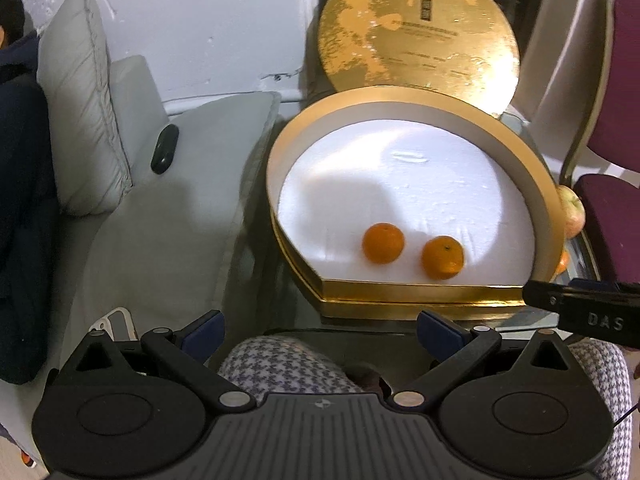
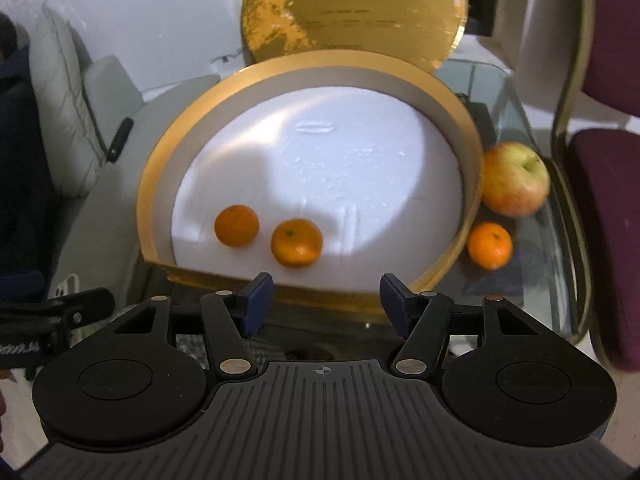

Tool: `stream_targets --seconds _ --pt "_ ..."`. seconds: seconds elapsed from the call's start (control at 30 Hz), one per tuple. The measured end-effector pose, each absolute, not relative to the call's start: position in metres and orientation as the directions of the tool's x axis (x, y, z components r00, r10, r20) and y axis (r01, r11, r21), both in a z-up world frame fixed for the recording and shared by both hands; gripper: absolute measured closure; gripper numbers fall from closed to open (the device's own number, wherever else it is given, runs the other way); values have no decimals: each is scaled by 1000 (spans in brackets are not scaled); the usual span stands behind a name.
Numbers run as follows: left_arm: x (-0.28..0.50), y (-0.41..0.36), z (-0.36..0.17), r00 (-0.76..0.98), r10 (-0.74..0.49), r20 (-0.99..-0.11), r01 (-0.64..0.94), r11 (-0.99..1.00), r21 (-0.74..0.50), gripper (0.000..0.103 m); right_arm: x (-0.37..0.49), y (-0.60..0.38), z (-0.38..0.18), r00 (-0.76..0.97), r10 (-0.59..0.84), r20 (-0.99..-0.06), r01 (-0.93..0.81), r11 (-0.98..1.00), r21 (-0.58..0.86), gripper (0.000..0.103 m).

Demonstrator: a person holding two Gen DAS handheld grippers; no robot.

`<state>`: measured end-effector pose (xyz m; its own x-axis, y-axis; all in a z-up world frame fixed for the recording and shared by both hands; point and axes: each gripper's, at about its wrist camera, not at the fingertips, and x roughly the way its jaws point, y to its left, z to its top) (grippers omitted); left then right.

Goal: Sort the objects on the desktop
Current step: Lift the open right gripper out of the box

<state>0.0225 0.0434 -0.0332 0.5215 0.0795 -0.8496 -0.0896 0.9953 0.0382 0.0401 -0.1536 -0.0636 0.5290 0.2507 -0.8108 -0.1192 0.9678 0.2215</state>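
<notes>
Two wrist views over a glass-topped table (image 2: 532, 236). A round, gold-rimmed box with a white foam floor (image 2: 474, 184) is sitting on the glass, its gold circular lid (image 2: 352, 12) leaning upright behind the far rim.

Two small orange mandarins are lying on the foam near the box's near wall: the left mandarin (image 2: 237, 225) toward the near-left part of the floor, the second mandarin (image 2: 296, 242) just beside it, apart from it. A third mandarin (image 2: 489, 245) and a red-yellow apple (image 2: 515, 178) are resting on the glass outside the box's right wall, near the table's right edge; the apple is lying farther back, close to the wall.

The right gripper (image 2: 326, 302) is hovering over the box's near wall with its blue-padded fingers (image 2: 256, 300) parted and nothing between them; the second mandarin is lying just beyond the fingertips, untouched.

The left gripper (image 1: 320, 332) is hanging short of the box's near wall, its fingers (image 1: 206, 330) spread wide and empty; both boxed mandarins are lying well ahead of them, inside the box. A grey cushioned sofa (image 1: 168, 216) is standing along the table's left edge.
</notes>
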Motion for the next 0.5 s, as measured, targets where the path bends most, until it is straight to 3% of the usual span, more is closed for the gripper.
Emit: stream_targets --seconds 0.5 --pt "15 1 -27 533 78 -842 7 995 96 1 -5 -201 -69 554 266 -789 -32 954 299 36"
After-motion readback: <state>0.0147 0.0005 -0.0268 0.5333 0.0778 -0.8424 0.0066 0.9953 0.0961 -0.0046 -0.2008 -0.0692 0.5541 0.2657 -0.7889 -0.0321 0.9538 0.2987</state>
